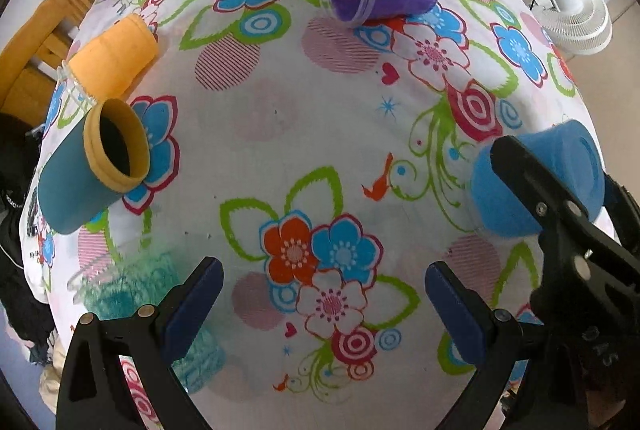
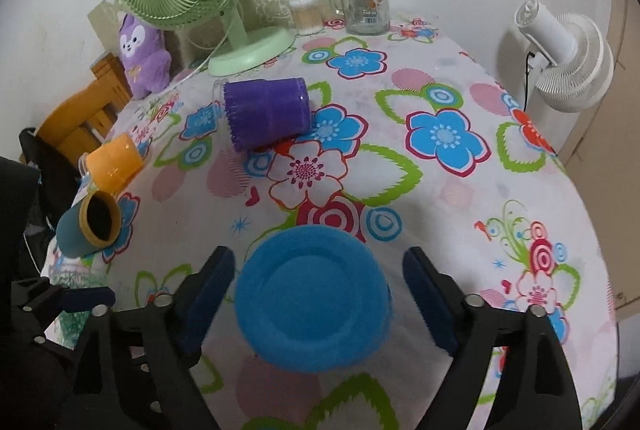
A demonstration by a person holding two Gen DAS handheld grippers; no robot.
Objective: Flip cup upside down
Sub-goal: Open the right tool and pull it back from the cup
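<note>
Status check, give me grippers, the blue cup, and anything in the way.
Right gripper open, fingers either side of blue cup, not touching. Cup base up on tablecloth. Left gripper open, empty. Purple cup on its side farther back, not in the way.

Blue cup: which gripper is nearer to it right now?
Right. The right gripper straddles the blue cup, open fingers on either side with gaps showing. The left gripper is open over bare tablecloth, the cup off to its right.
</note>
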